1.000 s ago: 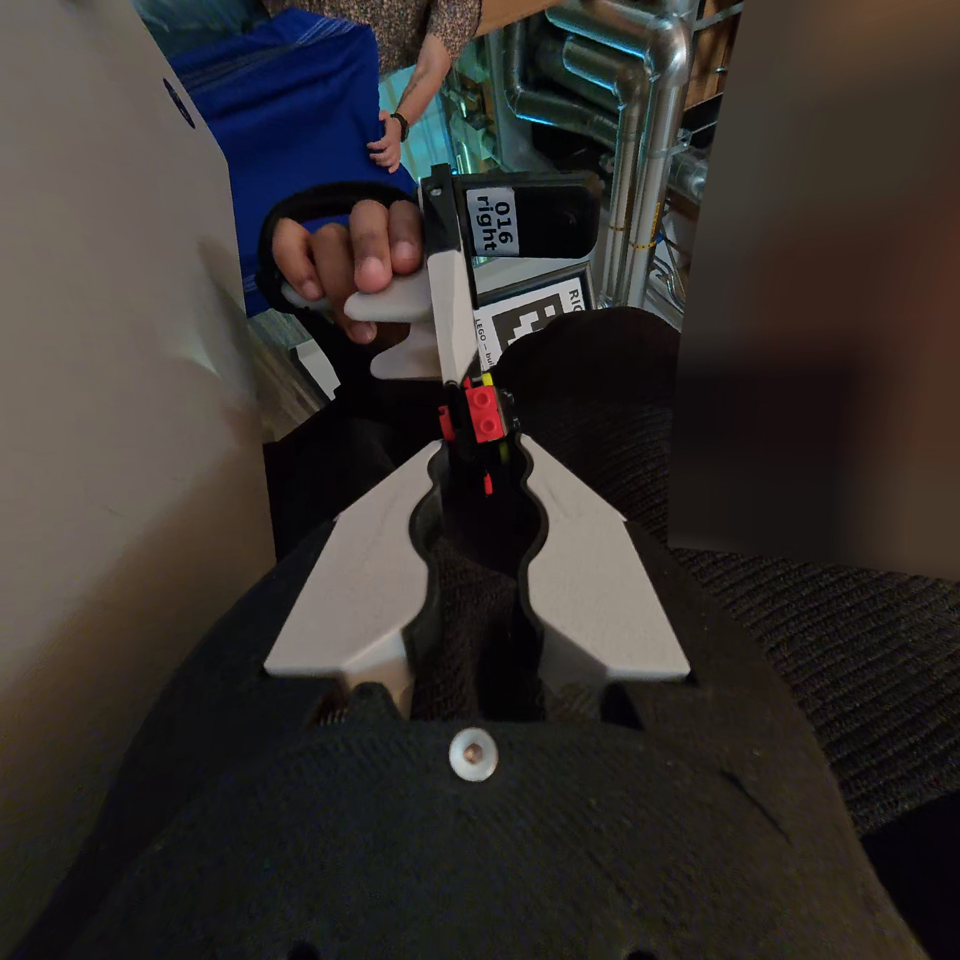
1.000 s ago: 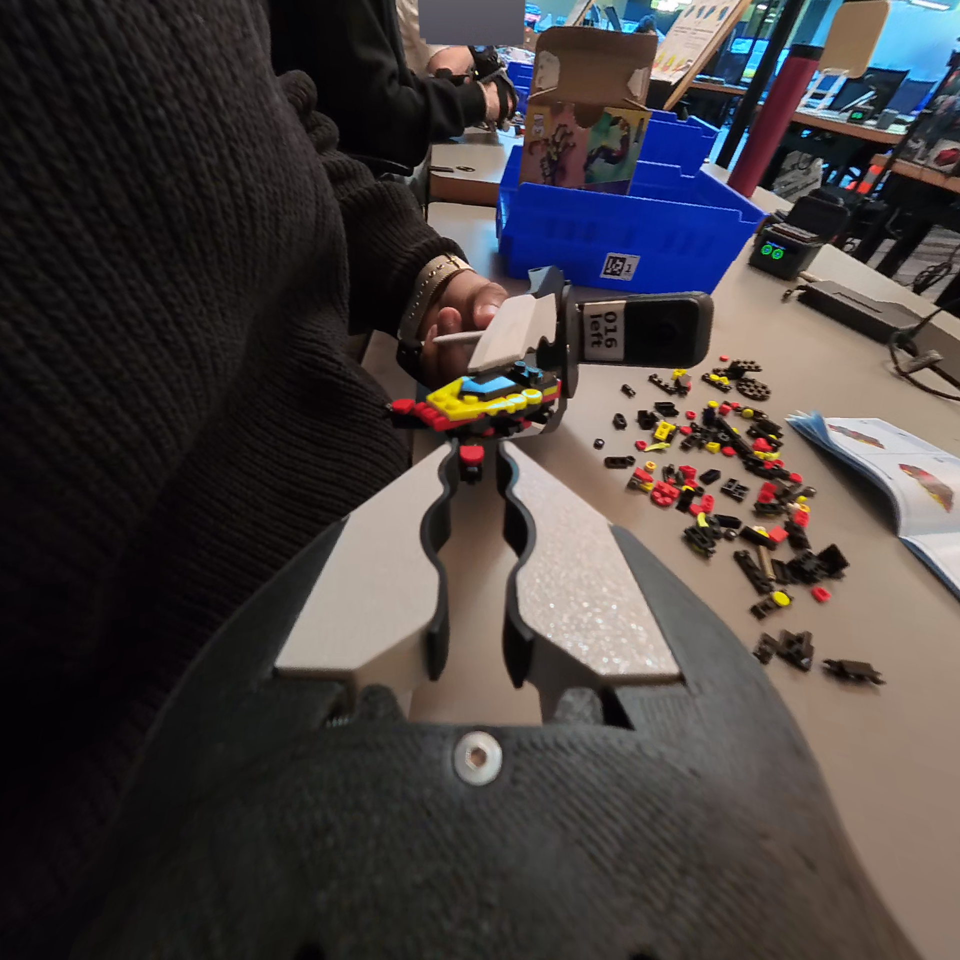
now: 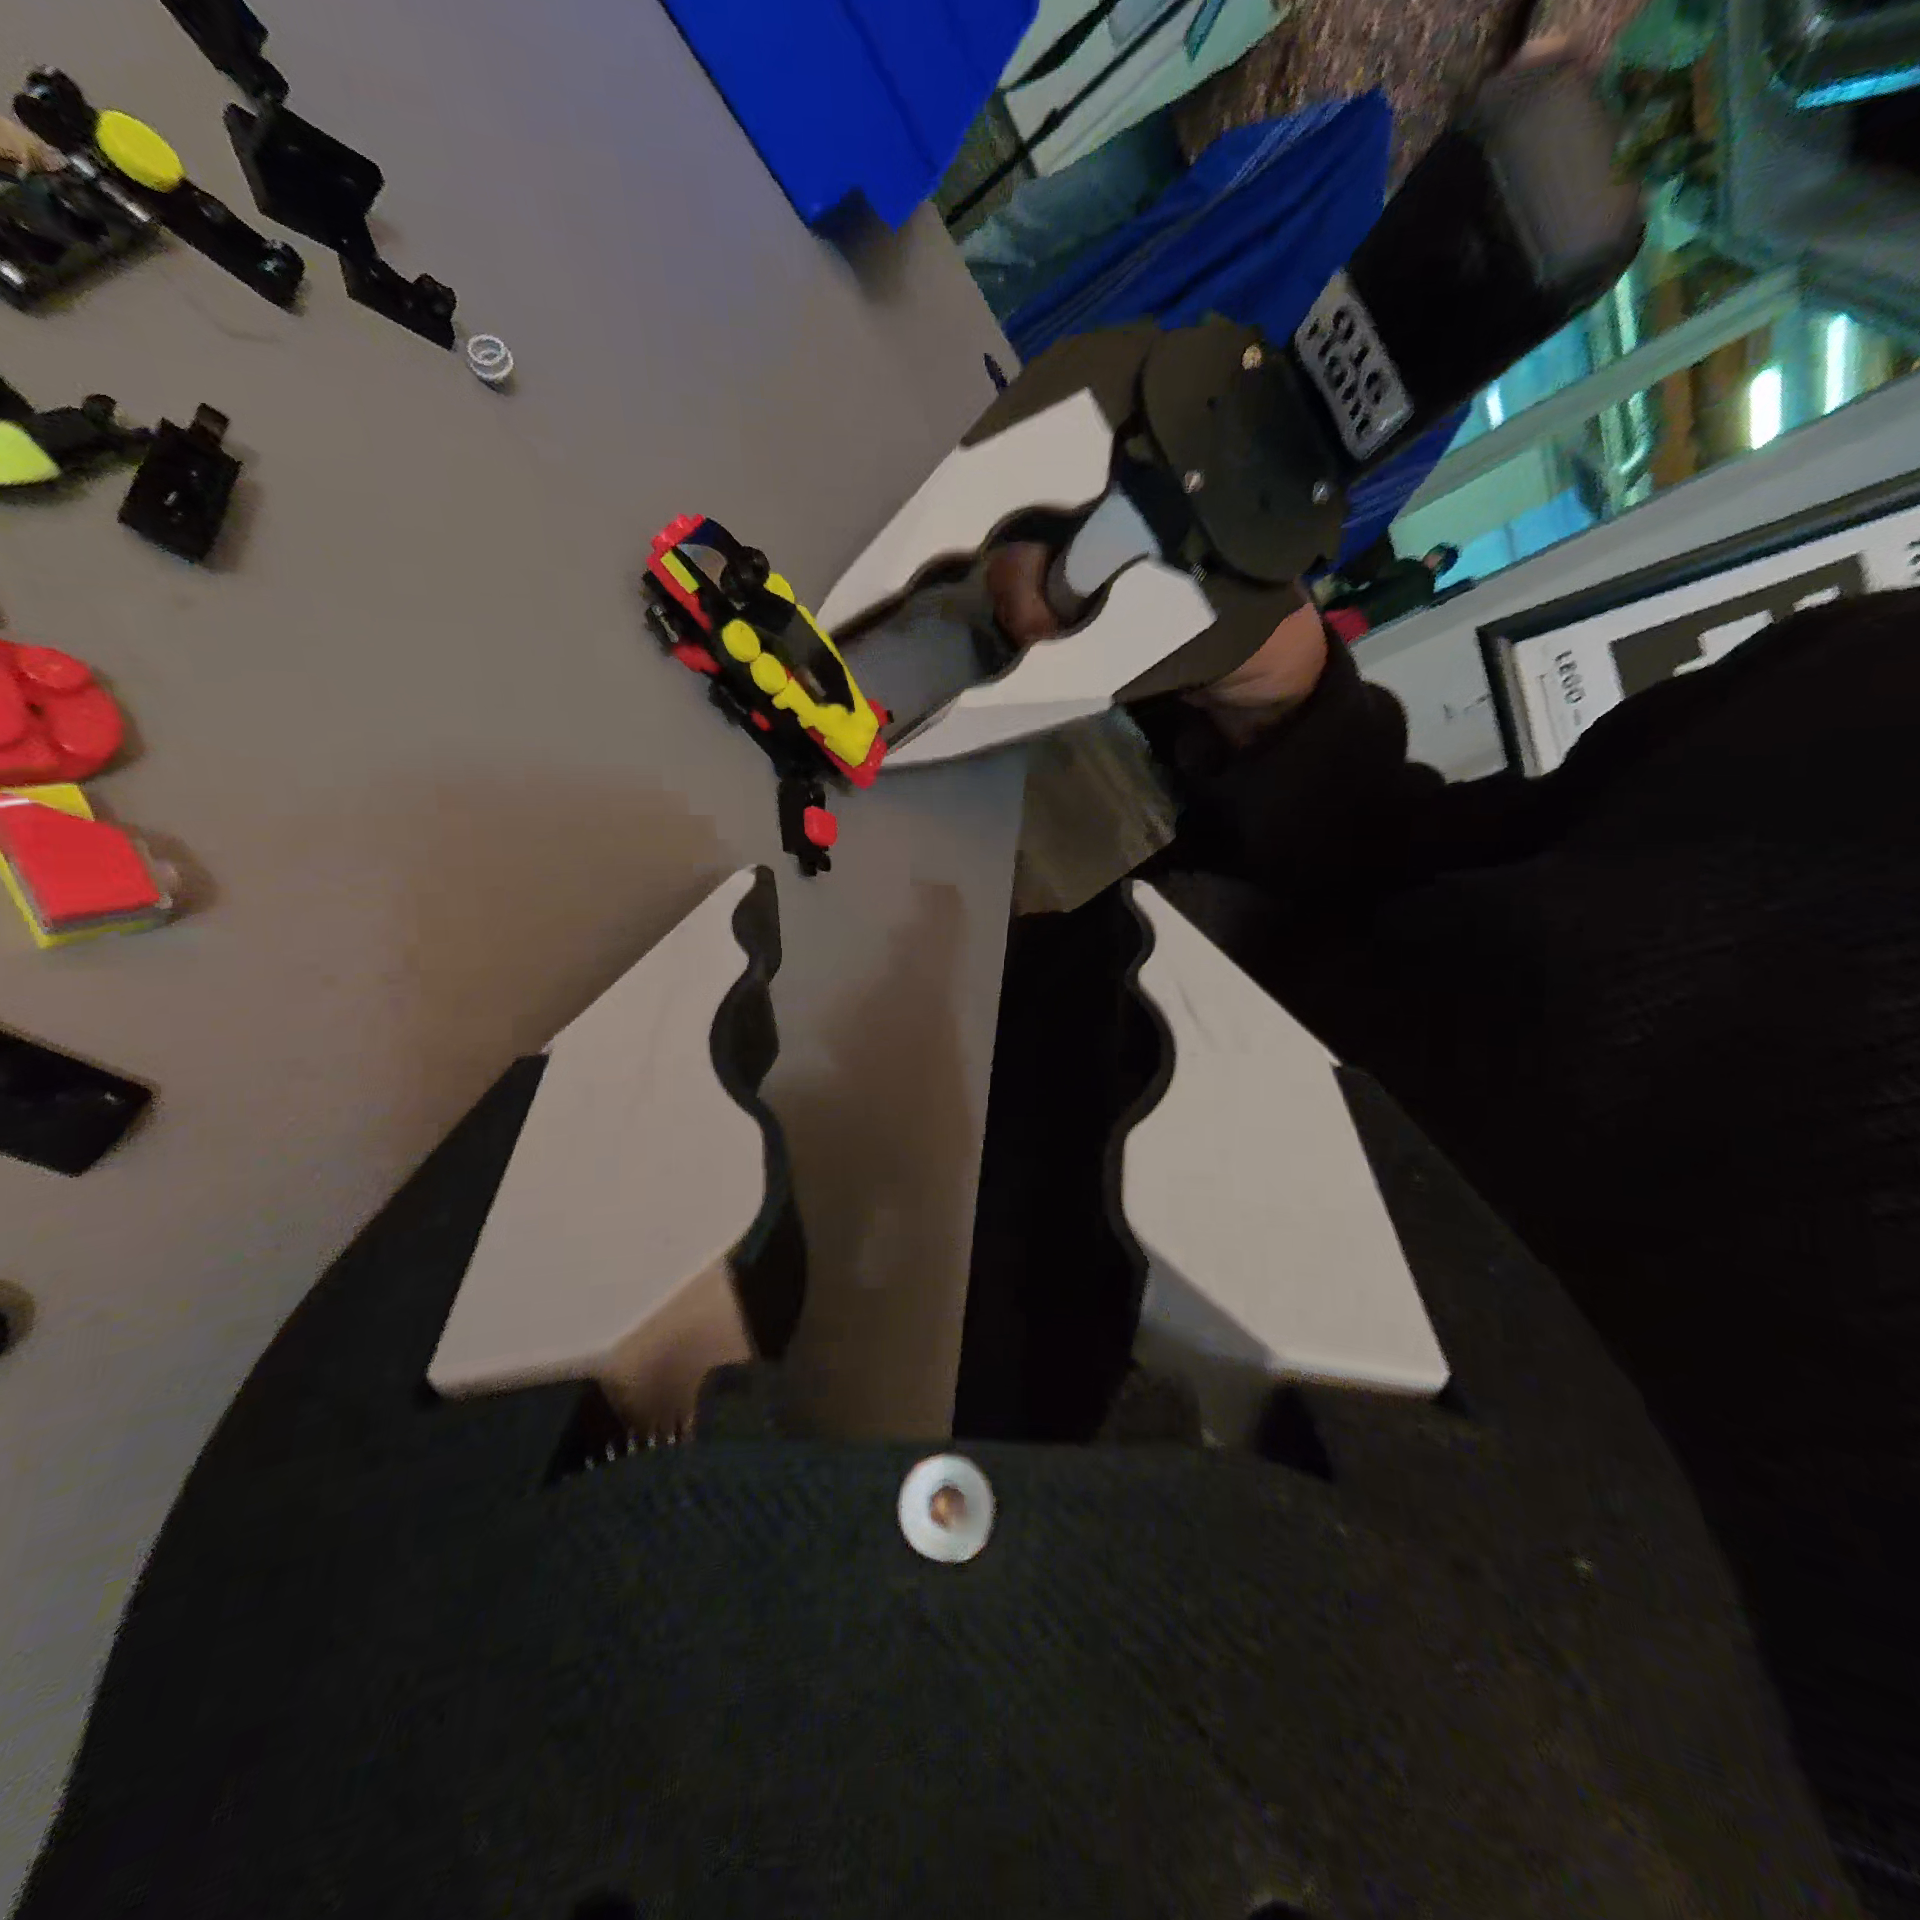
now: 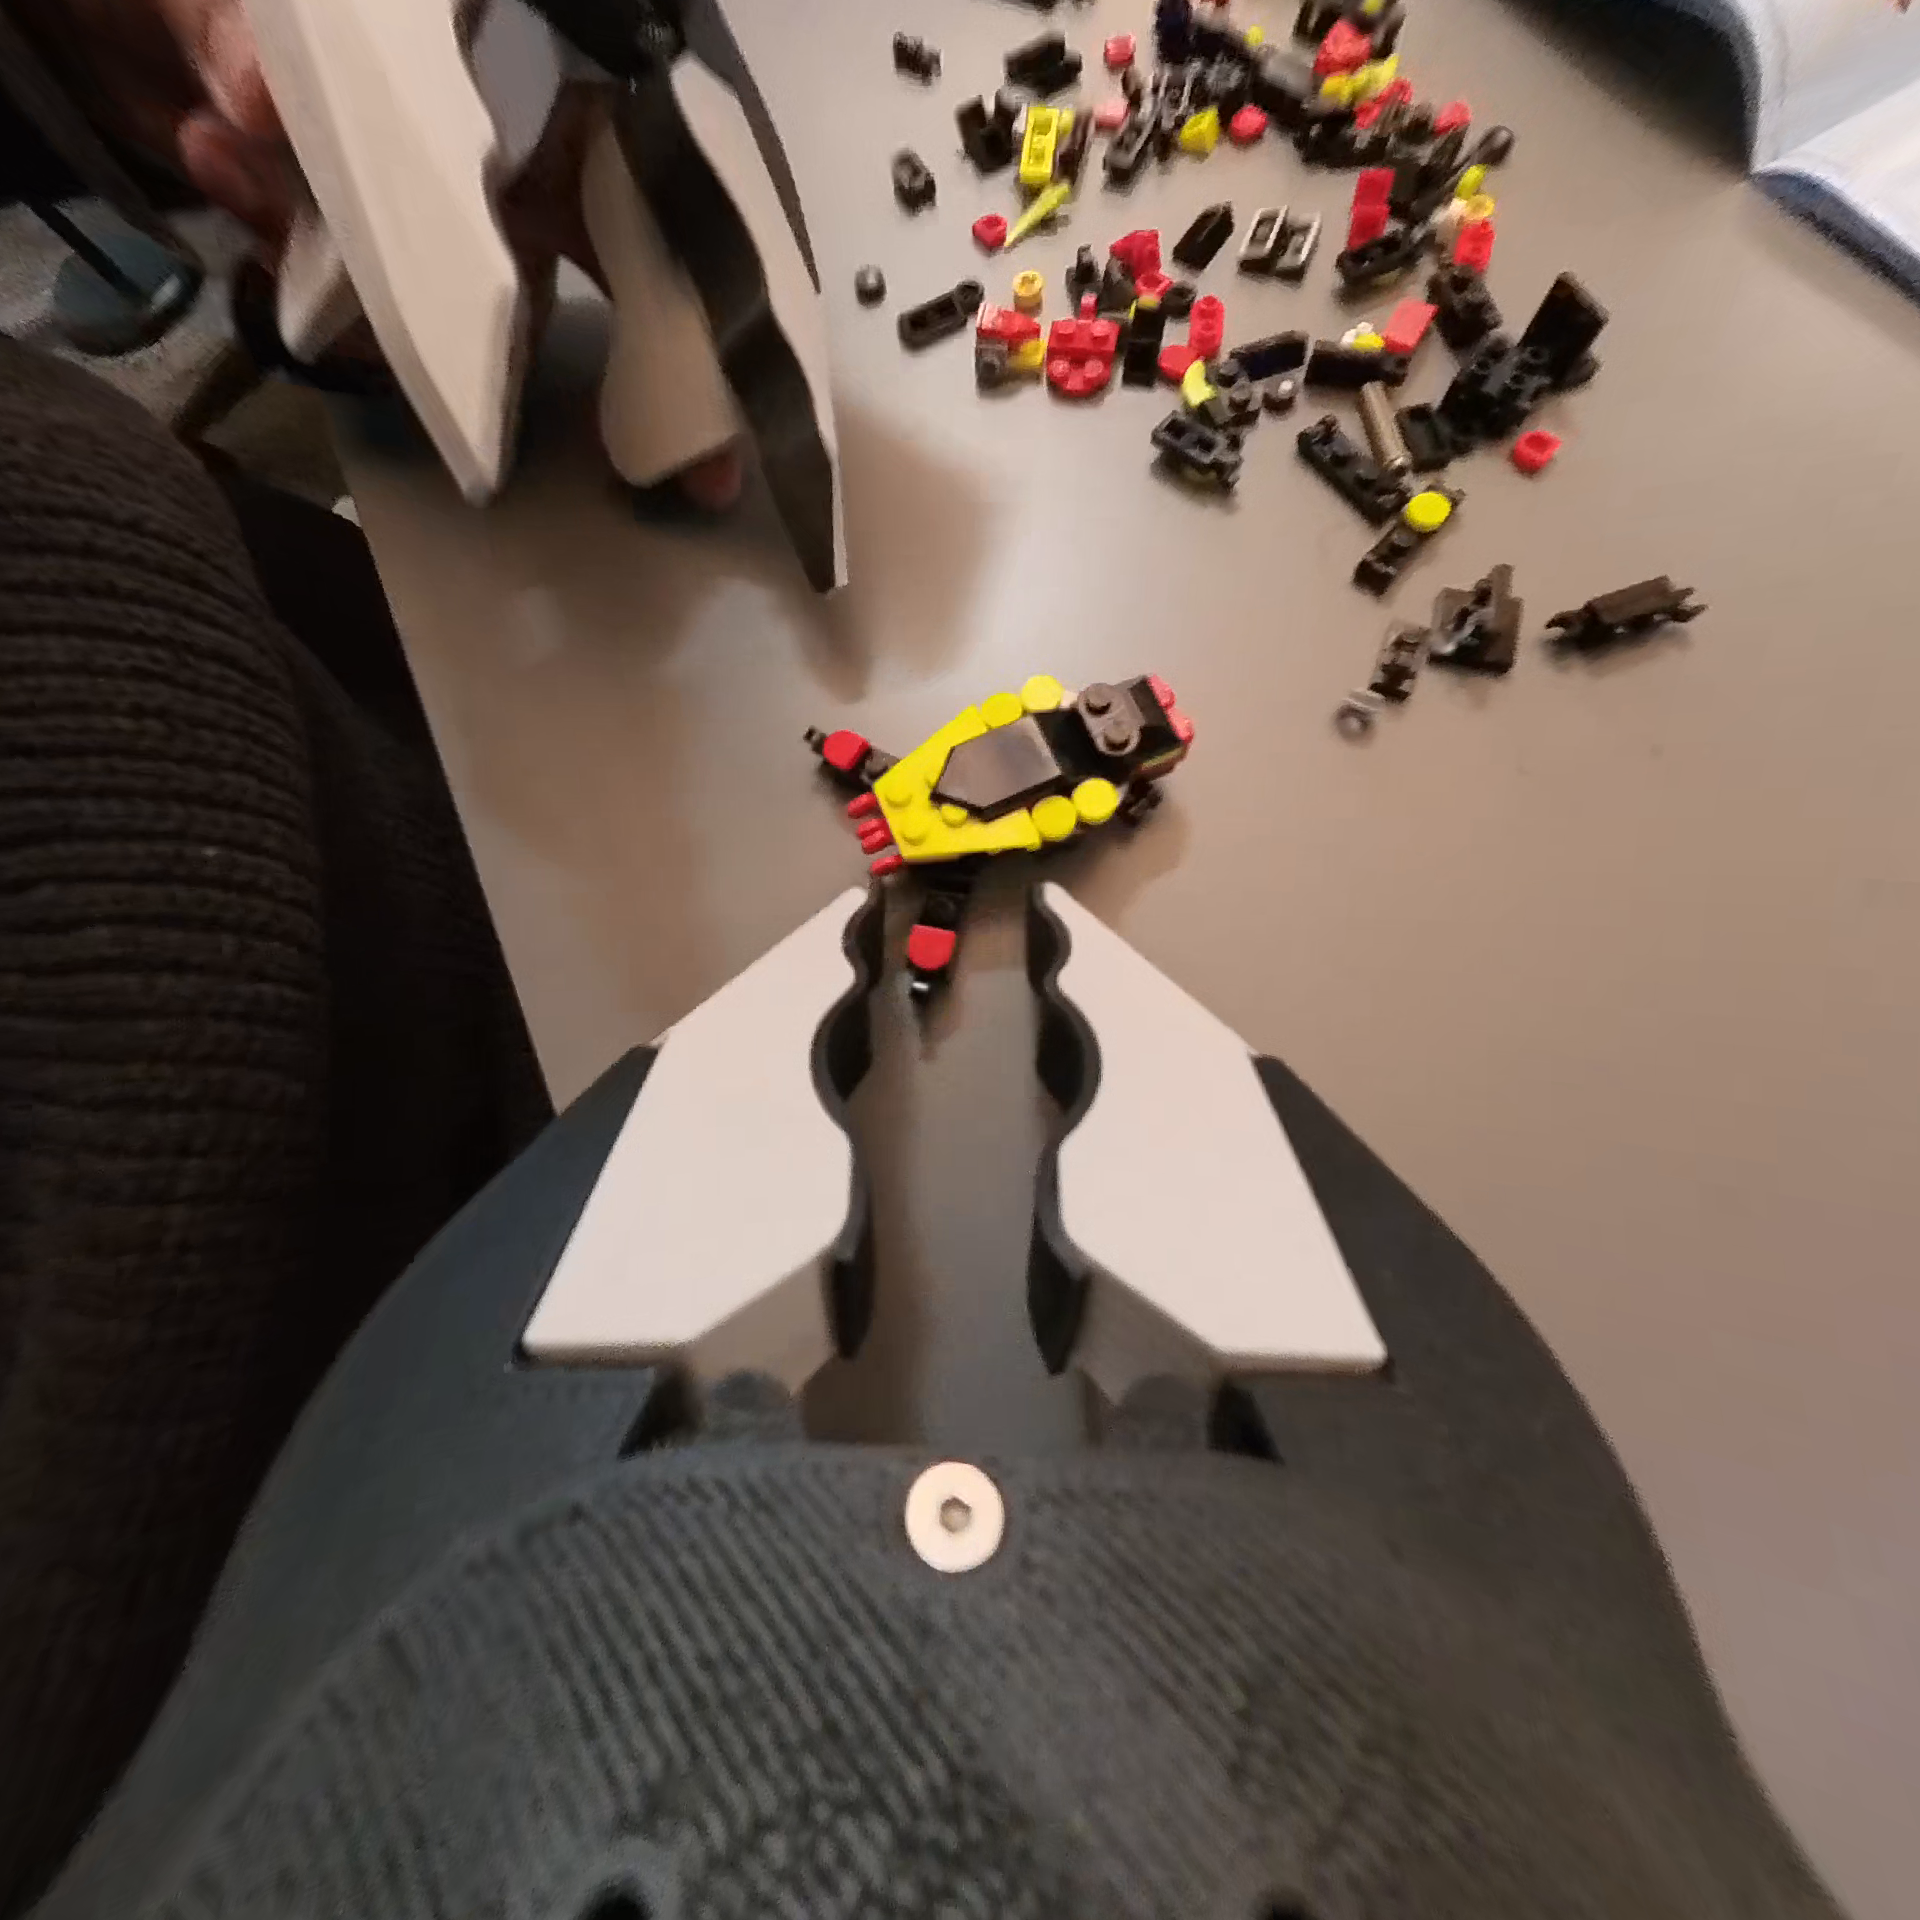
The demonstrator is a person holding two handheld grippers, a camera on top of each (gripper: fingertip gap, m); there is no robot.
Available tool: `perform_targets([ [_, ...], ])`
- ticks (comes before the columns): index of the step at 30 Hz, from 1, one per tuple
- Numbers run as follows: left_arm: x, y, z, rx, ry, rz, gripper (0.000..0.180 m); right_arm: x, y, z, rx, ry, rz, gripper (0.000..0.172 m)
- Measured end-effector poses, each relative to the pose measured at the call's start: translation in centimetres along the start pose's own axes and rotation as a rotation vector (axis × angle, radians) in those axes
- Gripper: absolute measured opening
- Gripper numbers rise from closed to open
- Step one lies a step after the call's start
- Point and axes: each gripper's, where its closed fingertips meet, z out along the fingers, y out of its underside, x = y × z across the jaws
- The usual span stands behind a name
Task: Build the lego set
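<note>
The little brick model [image 4: 1023, 774], yellow on top with a black canopy and red bits at its edges, lies flat on the grey table [image 4: 1455, 1039], close to the near edge; one thin black leg with a red tip pokes back towards you, right into the mouth of your right gripper [image 4: 951, 894]. That gripper's jaws stand apart; the red-tipped leg lies between the fingertips, nearer the left pad, with table showing on the other side; nothing looks pinched, so you're holding nothing there. From the left wrist view the same model [image 3: 764, 649] sits at the tips of the right gripper [image 3: 883, 675], on the table and not lifted.

Your left gripper [image 3: 948, 883] is wide open and bare; only table and the table's edge show between its fingers; the model is just ahead of its left fingertip, not touching. In the right wrist view it [image 4: 655, 530] hangs above the table, well apart from the model.

Further out: a scatter of loose bricks [image 4: 1299, 260], black, red and yellow, spreads beyond the model; a small clear ring [image 3: 490, 358] lies on its own; a blue bin [image 3: 852, 94] stands at the far side; a booklet [image 4: 1849, 177] is cut off at the corner.

Hard to read: both views are smeared with blur; the model's underside is hidden; your dark knitted sleeve [image 4: 156, 935] blocks the whole left side; whether the leg brushes the left pad, I can't tell for sure.
</note>
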Motion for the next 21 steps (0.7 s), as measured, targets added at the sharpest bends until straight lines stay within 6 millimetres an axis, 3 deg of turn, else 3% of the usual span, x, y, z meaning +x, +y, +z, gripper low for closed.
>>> perform_targets([
  [5, -0.2, 0.9, 0.6, -0.053, -0.082, 0.147, 0.061, 1.8, -3.3, -3.4, 0.223, 0.067, 0.010, 0.035],
  [11, 0.1, -0.2, 0.3, 0.005, -0.122, 0.242, 0.056, 2.9, -8.3, -8.5, 0.576, 0.165, 0.035, 0.000],
  [16, -0.3, -1.9, -0.9, 0.088, -0.192, 0.304, 0.042, 4.0, -8.1, -8.9, 0.556, 0.225, 0.106, 0.000],
  [21, -1.4, -2.8, -1.6, 0.124, -0.266, 0.339, 0.035, 5.0, -5.9, -6.5, 0.328, 0.410, -0.142, 0.000],
])
